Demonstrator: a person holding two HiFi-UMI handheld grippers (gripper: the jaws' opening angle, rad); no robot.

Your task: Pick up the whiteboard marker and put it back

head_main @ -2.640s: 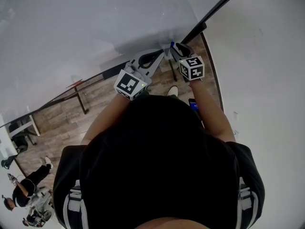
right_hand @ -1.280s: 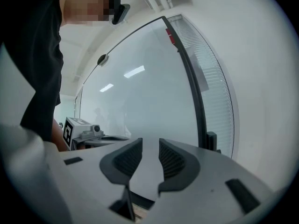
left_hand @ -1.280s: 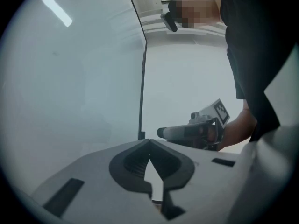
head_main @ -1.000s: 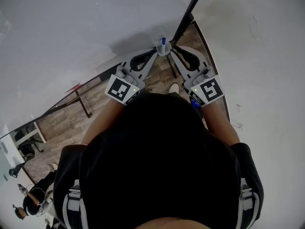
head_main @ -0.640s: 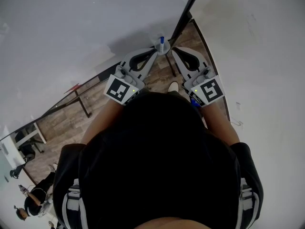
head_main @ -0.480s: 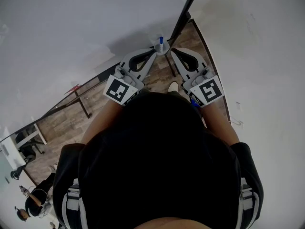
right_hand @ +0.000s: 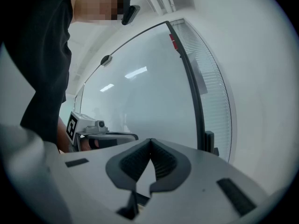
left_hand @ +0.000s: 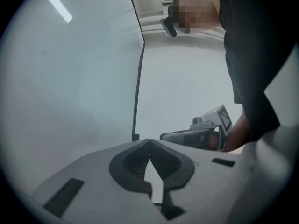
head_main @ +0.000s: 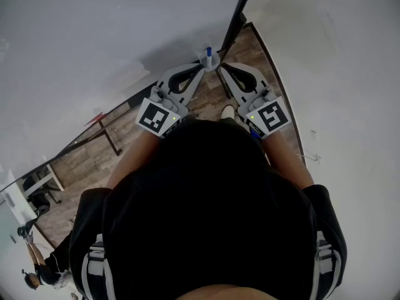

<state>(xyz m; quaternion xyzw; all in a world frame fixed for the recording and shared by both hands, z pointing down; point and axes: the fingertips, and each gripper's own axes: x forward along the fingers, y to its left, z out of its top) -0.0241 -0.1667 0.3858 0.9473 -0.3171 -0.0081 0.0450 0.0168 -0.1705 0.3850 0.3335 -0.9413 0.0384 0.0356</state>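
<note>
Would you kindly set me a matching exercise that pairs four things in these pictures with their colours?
Things:
1. marker cap
2. floor
3. person's top
4. whiteboard

Colours:
A. black
B. pale white
C. blue
D. brown

Pairs: 1-C, 2-D, 3-A, 4-B.

An office or meeting room: a large white, black-framed whiteboard [head_main: 94, 30] stands just ahead of the jaws, brown wood-plank flooring [head_main: 81, 152] lies below them, and a plain white wall [head_main: 337, 74] rises to their right.
</note>
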